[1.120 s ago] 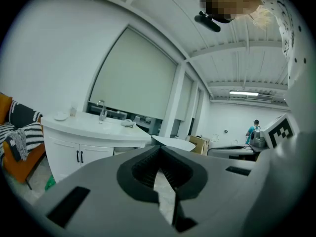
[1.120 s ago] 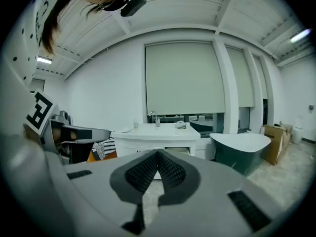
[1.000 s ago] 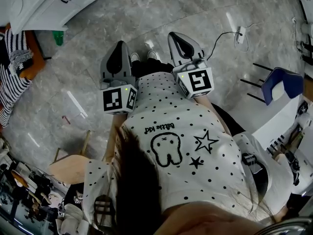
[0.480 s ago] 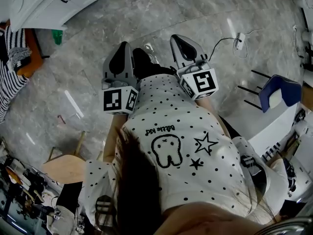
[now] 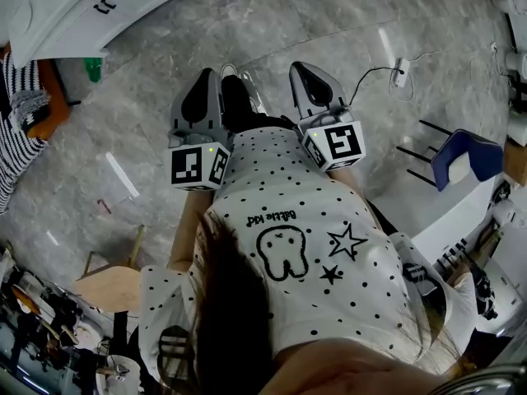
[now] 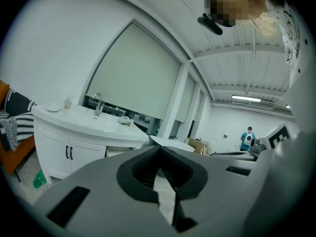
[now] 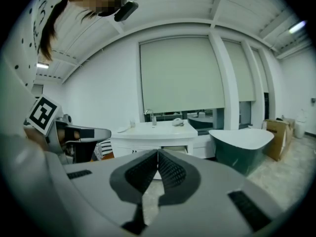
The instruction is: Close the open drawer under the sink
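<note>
Entry one, left tongs (image 6: pixel 159 149): pressed together at the tips, nothing between them, and pointing past the right end of the vanity (image 6: pixel 74 147).

Entry two, right tongs (image 7: pixel 158 153): likewise pressed together and empty, aimed straight at the vanity front.

Entry three, drawer (image 7: pixel 175 147): the task's thing. It shows as a pale opening just under the vanity top, below the sink (image 7: pixel 165 127), and is not yet shut (its depth cannot be judged). It is well apart from both tongs.

Entry four, vanity: white, with a curved top, two doors with dark handles and a faucet (image 6: pixel 97 102) at the back of the sink.

Entry five, tub (image 7: pixel 242 142): dark outside with a pale rim, standing just right of the vanity.

Entry six, floor (image 5: pixel 272 23): grey and marble-patterned. A cable (image 5: pixel 375 64) lies on it at upper right.

Entry seven, shirt (image 5: pixel 305 237): white with black dots (worn by the person holding the tongs). In the head view both tongs are held side by side just ahead of it, above the floor.

Entry eight, sundries: a striped cloth (image 5: pixel 16 138) at the left edge and a blue chair (image 5: pixel 465 151) at the right.
</note>
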`<action>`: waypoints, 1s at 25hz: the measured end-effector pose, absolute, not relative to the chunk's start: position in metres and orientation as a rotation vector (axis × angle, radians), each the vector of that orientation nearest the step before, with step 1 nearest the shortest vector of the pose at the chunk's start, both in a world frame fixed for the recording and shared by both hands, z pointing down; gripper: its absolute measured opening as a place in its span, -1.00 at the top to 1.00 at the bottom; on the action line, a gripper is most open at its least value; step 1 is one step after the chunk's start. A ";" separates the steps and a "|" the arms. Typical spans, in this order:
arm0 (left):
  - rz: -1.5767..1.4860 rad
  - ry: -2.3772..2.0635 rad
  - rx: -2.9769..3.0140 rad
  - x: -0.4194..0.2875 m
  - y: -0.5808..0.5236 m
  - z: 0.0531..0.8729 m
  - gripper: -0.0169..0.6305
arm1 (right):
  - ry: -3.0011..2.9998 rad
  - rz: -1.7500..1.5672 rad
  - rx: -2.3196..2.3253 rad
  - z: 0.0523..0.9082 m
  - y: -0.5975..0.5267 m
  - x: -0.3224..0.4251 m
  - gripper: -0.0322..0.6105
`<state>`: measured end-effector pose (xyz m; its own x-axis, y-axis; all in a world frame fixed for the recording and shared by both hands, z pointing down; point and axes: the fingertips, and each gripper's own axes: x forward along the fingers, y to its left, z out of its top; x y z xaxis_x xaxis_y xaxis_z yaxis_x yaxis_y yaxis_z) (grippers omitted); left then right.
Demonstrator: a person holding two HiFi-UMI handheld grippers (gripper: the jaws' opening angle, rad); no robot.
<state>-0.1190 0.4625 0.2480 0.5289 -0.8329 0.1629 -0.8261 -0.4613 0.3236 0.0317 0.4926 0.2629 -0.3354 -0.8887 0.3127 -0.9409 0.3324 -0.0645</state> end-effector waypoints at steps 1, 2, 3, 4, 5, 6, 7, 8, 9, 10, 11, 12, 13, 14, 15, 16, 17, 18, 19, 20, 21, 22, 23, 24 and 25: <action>-0.026 -1.370 2.405 -0.120 0.452 0.247 0.92 | -2.369 0.345 1.664 0.262 0.481 0.032 0.86; -0.028 -1.371 2.400 -0.122 0.441 0.245 0.92 | -2.365 0.344 1.667 0.261 0.470 0.031 0.86; -0.031 -1.373 2.397 -0.123 0.429 0.243 0.92 | -2.362 0.343 1.668 0.259 0.457 0.030 0.86; -0.036 -1.376 2.396 -0.126 0.416 0.240 0.92 | -2.360 0.341 1.668 0.257 0.445 0.028 0.86; -0.041 -1.380 2.396 -0.128 0.404 0.237 0.92 | -2.359 0.341 1.668 0.255 0.433 0.026 0.86; -0.044 -1.382 2.397 -0.131 0.392 0.234 0.92 | -2.359 0.341 1.667 0.253 0.422 0.024 0.86; -0.045 -1.384 2.401 -0.133 0.380 0.232 0.92 | -2.359 0.340 1.666 0.252 0.411 0.021 0.86; -0.044 -1.383 2.405 -0.134 0.369 0.230 0.92 | -2.359 0.339 1.667 0.251 0.402 0.019 0.86; -0.044 -1.380 2.408 -0.135 0.360 0.230 0.93 | -2.357 0.341 1.669 0.250 0.393 0.018 0.86; -0.042 -1.376 2.410 -0.136 0.351 0.231 0.92 | -2.354 0.345 1.676 0.251 0.385 0.019 0.86; -0.038 -1.371 2.409 -0.135 0.343 0.232 0.92 | -2.348 0.352 1.686 0.252 0.379 0.020 0.86; -0.033 -1.366 2.408 -0.134 0.337 0.233 0.92 | -2.340 0.362 1.698 0.254 0.373 0.022 0.86; -0.030 -1.360 2.407 -0.133 0.331 0.235 0.92 | -2.328 0.374 1.711 0.256 0.368 0.025 0.86; -0.028 -1.354 2.405 -0.131 0.325 0.237 0.92 | -2.317 0.387 1.723 0.259 0.364 0.028 0.86; -0.027 -1.349 2.403 -0.129 0.319 0.238 0.92 | -2.307 0.399 1.731 0.261 0.359 0.031 0.86; -0.025 -1.344 2.400 -0.127 0.314 0.239 0.92 | -2.300 0.407 1.736 0.263 0.355 0.034 0.86; -0.021 -1.340 2.395 -0.125 0.310 0.240 0.93 | -2.295 0.412 1.737 0.264 0.351 0.036 0.86; -0.014 -1.338 2.391 -0.123 0.307 0.242 0.92 | -2.291 0.415 1.736 0.265 0.348 0.039 0.86; -0.005 -1.336 2.388 -0.122 0.304 0.243 0.92 | -2.288 0.419 1.735 0.266 0.344 0.041 0.86; 0.004 -1.337 2.385 -0.120 0.302 0.245 0.92 | -2.287 0.422 1.733 0.267 0.340 0.043 0.86; 0.010 -1.340 2.382 -0.117 0.298 0.246 0.92 | -2.288 0.426 1.729 0.268 0.335 0.046 0.86; 0.011 -1.346 2.378 -0.115 0.294 0.247 0.92 | -2.292 0.428 1.722 0.269 0.330 0.048 0.86; 0.006 -1.353 2.372 -0.113 0.290 0.246 0.92 | -2.298 0.430 1.713 0.269 0.325 0.051 0.86; -0.005 -1.361 2.364 -0.111 0.285 0.245 0.92 | -2.306 0.430 1.701 0.269 0.319 0.053 0.86; -0.018 -1.373 2.354 -0.109 0.280 0.244 0.92 | -2.316 0.429 1.686 0.269 0.312 0.055 0.86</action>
<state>-0.1089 0.2797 0.2441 0.5138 -0.8360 0.1927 -0.8306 -0.4286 0.3555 0.0551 0.3124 0.2687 -0.3026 -0.8812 0.3633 -0.9528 0.2892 -0.0920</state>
